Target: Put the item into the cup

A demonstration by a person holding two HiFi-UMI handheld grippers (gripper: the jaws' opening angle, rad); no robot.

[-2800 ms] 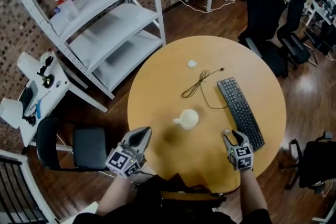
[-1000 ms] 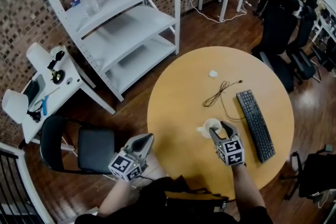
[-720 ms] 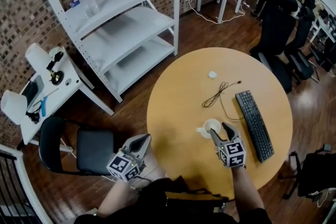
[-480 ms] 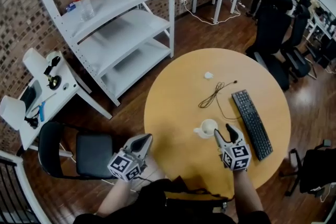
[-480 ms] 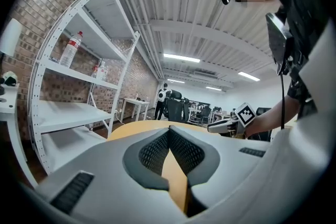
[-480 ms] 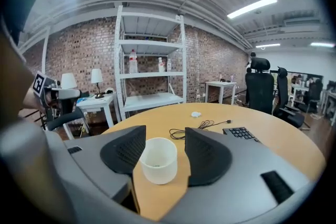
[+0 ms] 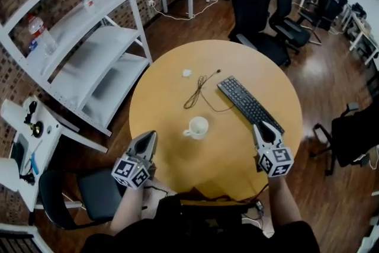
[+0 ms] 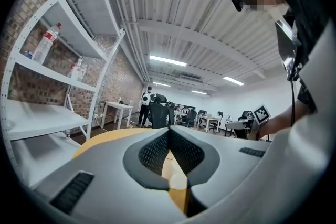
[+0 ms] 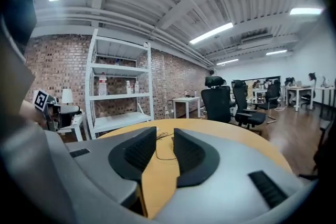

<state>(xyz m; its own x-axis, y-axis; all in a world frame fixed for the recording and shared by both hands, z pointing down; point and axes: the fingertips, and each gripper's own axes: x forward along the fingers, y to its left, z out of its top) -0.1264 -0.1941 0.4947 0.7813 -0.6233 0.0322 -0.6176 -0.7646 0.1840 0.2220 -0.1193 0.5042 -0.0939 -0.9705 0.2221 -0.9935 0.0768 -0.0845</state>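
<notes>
While the head view shows the white handled cup [image 7: 198,126] standing on the round wooden desk [image 7: 166,98], contents unreadable, the right tool [image 9: 165,136] in its own view has jaws apart, closing on nothing, the left tool [image 8: 169,131] jaws together.

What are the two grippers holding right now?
Nothing. On the right gripper the jaws are closing with nothing between them. On the left gripper the jaws are together and empty.
</notes>
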